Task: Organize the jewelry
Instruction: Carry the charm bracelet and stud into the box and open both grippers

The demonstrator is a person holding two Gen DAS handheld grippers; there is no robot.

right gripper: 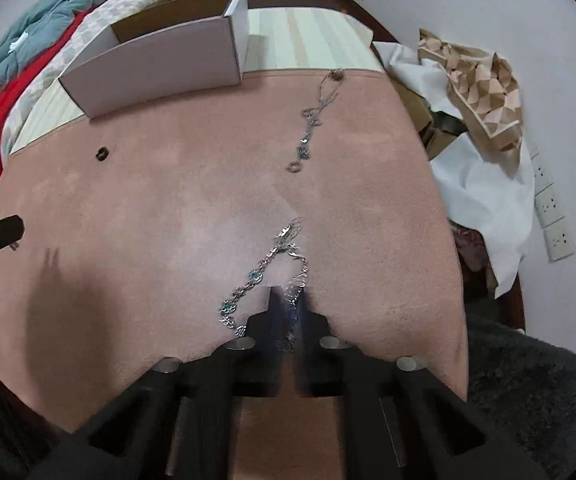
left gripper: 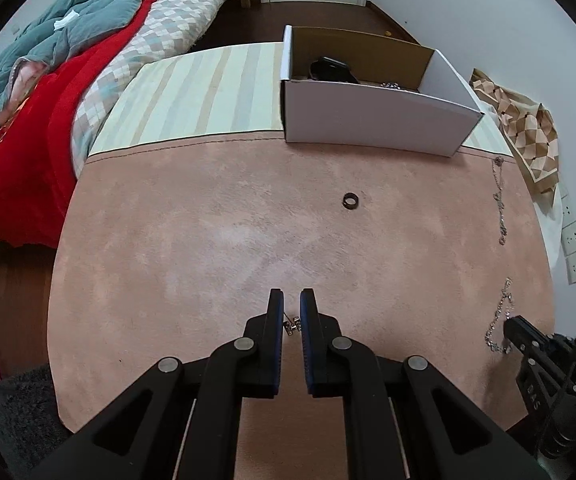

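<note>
My left gripper [left gripper: 291, 297] is low over the pink cloth [left gripper: 207, 240], its jaws a narrow gap apart around a small silver earring [left gripper: 292, 325] that lies between the fingers. A dark ring [left gripper: 351, 201] lies ahead. The white cardboard box [left gripper: 372, 124] stands beyond, with a dark item and a silver piece inside. My right gripper [right gripper: 289, 294] is blurred and closed on a silver necklace with blue stones [right gripper: 253, 276]. A second silver chain [right gripper: 312, 120] lies further ahead. The ring [right gripper: 102, 153] and box [right gripper: 159, 64] show to the left.
A bed with red and teal bedding [left gripper: 47, 100] is on the left. A patterned cloth [left gripper: 524, 132] and white cloth [right gripper: 484, 192] lie off the right edge. Wall sockets [right gripper: 552, 208] are on the right wall. A dark fuzzy seat [right gripper: 528, 392] is near.
</note>
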